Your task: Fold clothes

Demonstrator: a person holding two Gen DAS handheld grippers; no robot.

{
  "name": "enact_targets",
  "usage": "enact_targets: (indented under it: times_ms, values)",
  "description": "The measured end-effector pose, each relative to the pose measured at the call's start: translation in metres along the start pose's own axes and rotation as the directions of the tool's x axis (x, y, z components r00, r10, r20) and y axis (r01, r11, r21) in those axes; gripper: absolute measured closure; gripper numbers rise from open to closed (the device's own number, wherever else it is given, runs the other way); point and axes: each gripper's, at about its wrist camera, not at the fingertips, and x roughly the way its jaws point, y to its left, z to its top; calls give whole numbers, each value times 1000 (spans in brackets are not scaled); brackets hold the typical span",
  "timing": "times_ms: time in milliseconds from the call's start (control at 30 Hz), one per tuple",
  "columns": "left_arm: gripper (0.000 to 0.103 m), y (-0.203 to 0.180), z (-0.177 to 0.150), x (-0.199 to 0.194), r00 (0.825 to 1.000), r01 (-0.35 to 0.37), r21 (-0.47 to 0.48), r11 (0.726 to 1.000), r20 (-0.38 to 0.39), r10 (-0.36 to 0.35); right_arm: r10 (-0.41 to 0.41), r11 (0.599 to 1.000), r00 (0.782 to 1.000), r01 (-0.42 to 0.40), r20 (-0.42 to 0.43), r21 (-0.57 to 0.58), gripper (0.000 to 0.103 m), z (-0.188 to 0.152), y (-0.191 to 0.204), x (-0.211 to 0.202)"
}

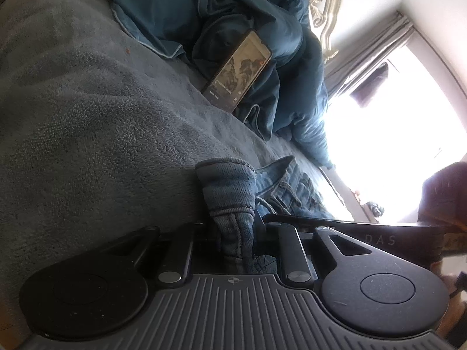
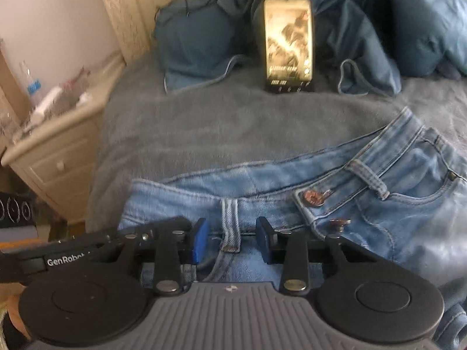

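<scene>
Light blue jeans (image 2: pixel 364 192) lie on a grey blanket (image 2: pixel 233 122), waistband toward the pillows, copper button showing. My right gripper (image 2: pixel 232 240) is open, its blue pads on either side of a belt loop at the waistband, not closed on it. In the left wrist view, my left gripper (image 1: pixel 233 233) is shut on a bunched fold of the jeans (image 1: pixel 230 195), which sticks up between the fingers above the blanket (image 1: pixel 87 116). The rest of the jeans trails off behind it.
A lit phone (image 2: pixel 289 43) leans against dark blue bedding (image 2: pixel 379 29) at the head of the bed; it also shows in the left wrist view (image 1: pixel 238 70). A cream nightstand (image 2: pixel 55 143) with bottles stands left of the bed. A bright window (image 1: pixel 394 131) lies beyond.
</scene>
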Motion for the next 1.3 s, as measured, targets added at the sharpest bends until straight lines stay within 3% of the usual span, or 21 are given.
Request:
enact_targets:
  times_ms: [133, 200, 400, 867, 967, 1033, 1100, 1200, 1267, 1300]
  values:
    - [84, -1, 0, -2, 1000, 12, 15, 1000, -4, -12, -62, 997, 998, 60, -31, -51, 75, -1, 9, 4]
    - [81, -2, 0, -3, 1000, 20, 21, 1000, -3, -20, -82, 995, 997, 82, -5, -55, 91, -1, 14, 1]
    - [80, 1, 1, -7, 999, 45, -14, 999, 11, -45, -196, 976, 971, 207, 135, -71, 97, -3, 33, -10]
    - [79, 20, 12, -18, 995, 89, -144, 986, 59, -81, -132, 989, 944, 148, 301, -31, 97, 25, 45, -13]
    - [80, 21, 13, -16, 997, 69, -143, 987, 48, -63, -122, 990, 945, 140, 302, -37, 97, 26, 45, 2]
    - [82, 18, 12, -14, 999, 26, -112, 993, 34, -22, -108, 993, 964, 115, 243, -12, 97, 21, 37, 25]
    - [84, 13, 10, -11, 999, -29, -67, 997, 23, 31, -92, 996, 970, 91, 223, 11, 97, 17, 30, 33]
    - [84, 10, 8, -11, 998, -46, -35, 998, 33, 47, -59, 998, 976, 51, 210, 43, 89, 15, 21, 34]
    - [84, 11, 9, -10, 999, -43, -38, 998, 31, 44, 1, 997, 982, -15, 189, 76, 56, 20, 12, 18]
    - [84, 12, 9, -10, 999, -40, -42, 998, 30, 41, 17, 996, 980, -35, 200, 87, 53, 22, 8, 7]
